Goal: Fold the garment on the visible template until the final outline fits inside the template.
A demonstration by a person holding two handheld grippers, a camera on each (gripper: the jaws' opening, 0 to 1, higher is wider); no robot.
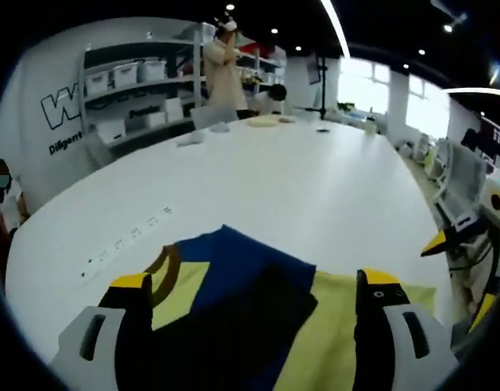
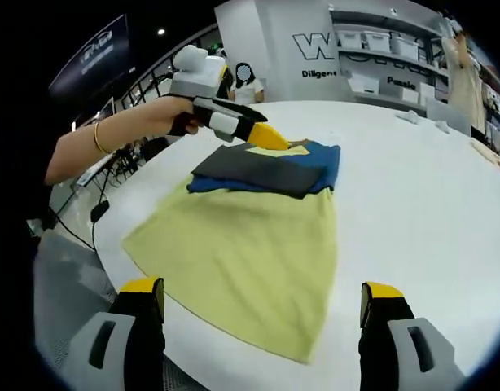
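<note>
In the left gripper view, our left gripper [image 1: 258,314] rises from the bottom with its two yellow-tipped black jaws spread wide and nothing between them, so it is released. Between and just beyond the jaws lies the folded garment, a dark blue and charcoal fabric bundle with a yellow panel and a brown curved stripe [image 1: 234,281]. It rests on the pale yellow rectangular cloth template [image 1: 335,330], which spreads toward the right-hand jaw. Both lie on the large white round table [image 1: 274,187]. Beyond the table, far ahead of the jaws, a person in a beige top [image 1: 221,69] stands before white shelving with storage boxes [image 1: 132,81].

In the right gripper view, our right gripper [image 2: 262,326] also stands with its jaws wide apart and empty, hovering at the near edge of the template [image 2: 242,252]. The garment [image 2: 270,167] sits on the template's far end, well ahead of the jaws and inside its outline as far as we can see. The left gripper [image 2: 274,140], held by a hand wearing a gold bangle [image 2: 156,118], comes in from the left with its yellow tips at the garment's far edge; whether they touch it we cannot tell.
</note>
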